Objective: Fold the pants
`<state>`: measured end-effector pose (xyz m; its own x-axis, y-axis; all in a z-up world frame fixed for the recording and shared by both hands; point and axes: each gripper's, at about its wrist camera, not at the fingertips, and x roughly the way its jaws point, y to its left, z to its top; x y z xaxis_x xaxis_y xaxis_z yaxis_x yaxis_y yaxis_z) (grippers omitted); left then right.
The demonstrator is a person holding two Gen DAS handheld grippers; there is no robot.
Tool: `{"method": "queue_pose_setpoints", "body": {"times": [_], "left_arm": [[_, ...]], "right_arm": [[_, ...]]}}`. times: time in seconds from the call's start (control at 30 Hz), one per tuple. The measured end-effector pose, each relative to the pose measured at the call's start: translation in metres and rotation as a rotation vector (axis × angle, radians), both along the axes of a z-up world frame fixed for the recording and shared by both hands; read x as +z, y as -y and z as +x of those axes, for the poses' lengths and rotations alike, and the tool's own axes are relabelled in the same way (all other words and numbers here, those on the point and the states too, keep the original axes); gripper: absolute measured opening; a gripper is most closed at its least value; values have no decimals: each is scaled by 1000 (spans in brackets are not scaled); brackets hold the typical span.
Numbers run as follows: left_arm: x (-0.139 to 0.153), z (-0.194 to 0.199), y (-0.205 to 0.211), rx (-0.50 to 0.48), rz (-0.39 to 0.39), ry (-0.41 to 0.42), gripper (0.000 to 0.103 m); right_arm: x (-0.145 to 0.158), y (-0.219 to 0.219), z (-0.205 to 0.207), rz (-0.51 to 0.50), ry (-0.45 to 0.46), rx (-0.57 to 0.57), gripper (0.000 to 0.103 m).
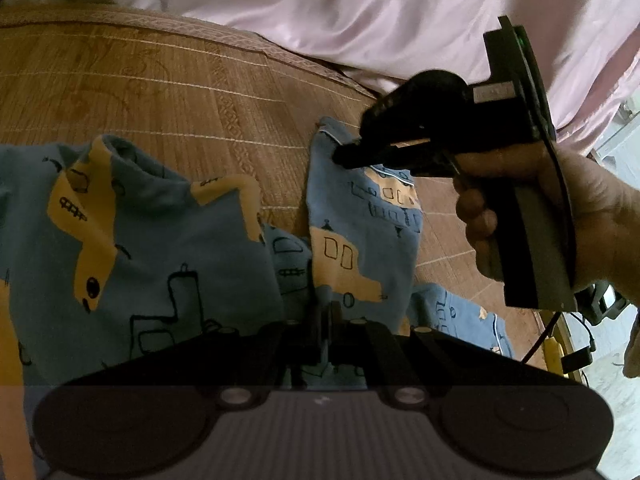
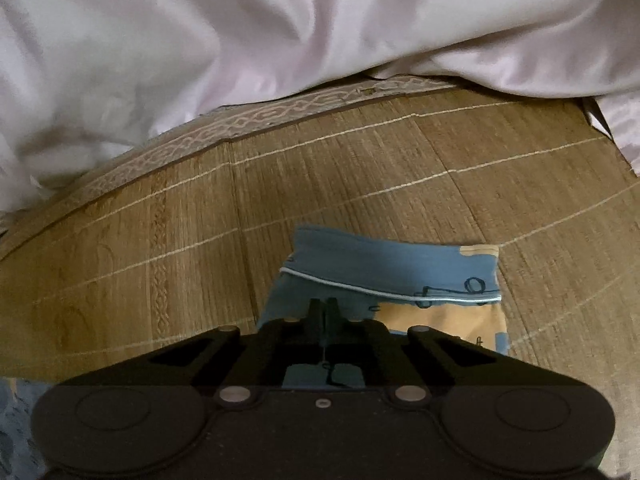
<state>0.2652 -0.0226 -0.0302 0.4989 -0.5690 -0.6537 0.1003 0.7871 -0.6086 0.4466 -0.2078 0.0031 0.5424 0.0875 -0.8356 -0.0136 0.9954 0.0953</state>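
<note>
On the woven bed mat [image 2: 360, 168] the blue patterned pants [image 1: 168, 248] lay with legs running away from the person, the right gripper [image 1: 340, 156] clenched on the far hem [image 2: 400, 276] and the left gripper [image 1: 326, 316] clenched on cloth nearer the body.

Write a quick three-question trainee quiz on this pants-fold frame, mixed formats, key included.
1. True or false: the pants lie on a woven mat.
2. The right gripper is at: A) the cuffed leg end B) the pink sheet C) bare mat
3. Fill in: the left gripper is ____ on the pants fabric.

Key: 1 true; 2 A; 3 shut
</note>
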Motion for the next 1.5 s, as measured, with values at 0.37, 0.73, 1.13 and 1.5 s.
{"method": "queue_pose_setpoints", "body": {"times": [0.37,0.73,1.13,1.5], "left_arm": [[2,1,5,-6,23,7,2],[1,0,4,-12,19,13,2],[13,-5,10,-56,47,90,2],[55,-38,52,-398,119,331,2]], "right_arm": [[5,-20,12,-13,-35,14,37],[1,-26,7,-119,29,-28,5],[51,42,-66,144,310,-45,2],[77,131,-226,127,485,-315,2]]}}
